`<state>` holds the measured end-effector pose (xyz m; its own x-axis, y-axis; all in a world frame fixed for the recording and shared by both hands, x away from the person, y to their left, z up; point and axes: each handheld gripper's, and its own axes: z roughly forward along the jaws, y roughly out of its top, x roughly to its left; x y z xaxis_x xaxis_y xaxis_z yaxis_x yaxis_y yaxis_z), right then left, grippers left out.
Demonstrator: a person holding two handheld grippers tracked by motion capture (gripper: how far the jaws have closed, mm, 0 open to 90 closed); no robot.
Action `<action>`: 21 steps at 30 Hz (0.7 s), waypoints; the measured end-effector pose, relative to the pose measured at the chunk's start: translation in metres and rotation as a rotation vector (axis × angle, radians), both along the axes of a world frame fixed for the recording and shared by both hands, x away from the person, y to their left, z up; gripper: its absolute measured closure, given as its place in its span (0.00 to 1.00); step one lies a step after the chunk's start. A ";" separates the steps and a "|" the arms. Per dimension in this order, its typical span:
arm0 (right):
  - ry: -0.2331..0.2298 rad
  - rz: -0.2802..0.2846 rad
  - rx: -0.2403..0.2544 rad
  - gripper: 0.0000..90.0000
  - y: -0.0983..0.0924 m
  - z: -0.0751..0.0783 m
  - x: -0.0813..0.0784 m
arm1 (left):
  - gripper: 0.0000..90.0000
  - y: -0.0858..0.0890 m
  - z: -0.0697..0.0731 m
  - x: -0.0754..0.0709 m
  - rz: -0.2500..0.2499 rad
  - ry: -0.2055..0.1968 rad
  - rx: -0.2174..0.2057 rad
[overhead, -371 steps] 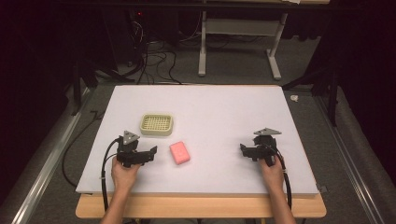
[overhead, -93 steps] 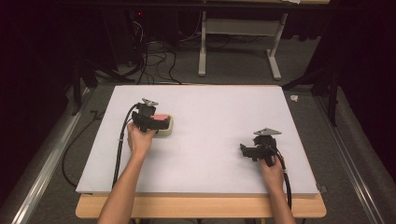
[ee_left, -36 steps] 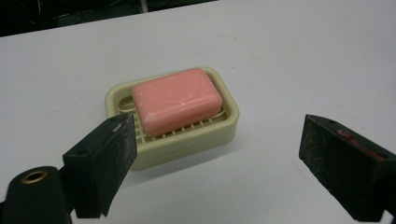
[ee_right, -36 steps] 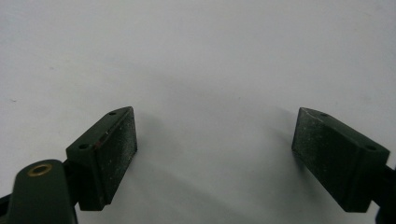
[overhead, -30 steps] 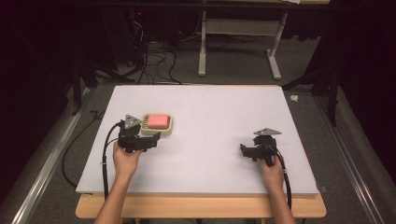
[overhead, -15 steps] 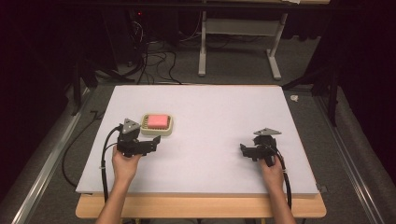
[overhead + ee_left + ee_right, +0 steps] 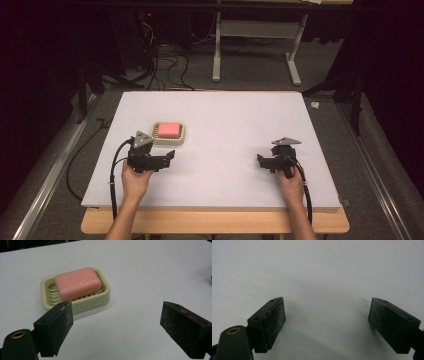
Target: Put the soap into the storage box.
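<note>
- White table (image 7: pixel 225 120) fills the middle of a dark room, with grey floor on either side of it.
- Nearest, two forearms come in over the table's near edge, each hand holding a hand-held gripper.
- Left hand-held gripper (image 7: pixel 167 157) lies low over the table at the left, its jaws wide apart with only bare table between them.
- Right hand-held gripper (image 7: pixel 261 161) sits at the right, well apart from the left one, jaws likewise wide and holding nothing; in the right gripper view they frame plain white table.
- Just beyond the left hand-held gripper stands a cream dish (image 7: pixel 105 293), near it but not touching.
- Pink soap (image 7: pixel 77 283) lies flat in the dish on its ribbed floor, a little askew, leaving some ribs bare at one end.
- Farther off, past the table's far edge, cables (image 7: pixel 165 65) trail over the floor beside a white metal frame (image 7: pixel 255 35).
</note>
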<state>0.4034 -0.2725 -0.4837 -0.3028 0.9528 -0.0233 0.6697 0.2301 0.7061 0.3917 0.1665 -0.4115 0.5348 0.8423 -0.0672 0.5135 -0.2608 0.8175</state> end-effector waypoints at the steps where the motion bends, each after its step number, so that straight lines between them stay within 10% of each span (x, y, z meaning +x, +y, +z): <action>1: 0.000 0.000 0.000 0.16 0.000 0.000 0.000 | 0.13 0.000 0.000 -0.001 0.001 0.000 0.000; 21: 0.001 0.000 0.001 0.16 0.000 0.000 0.000 | 0.13 -0.013 -0.010 -0.006 -0.036 0.013 0.007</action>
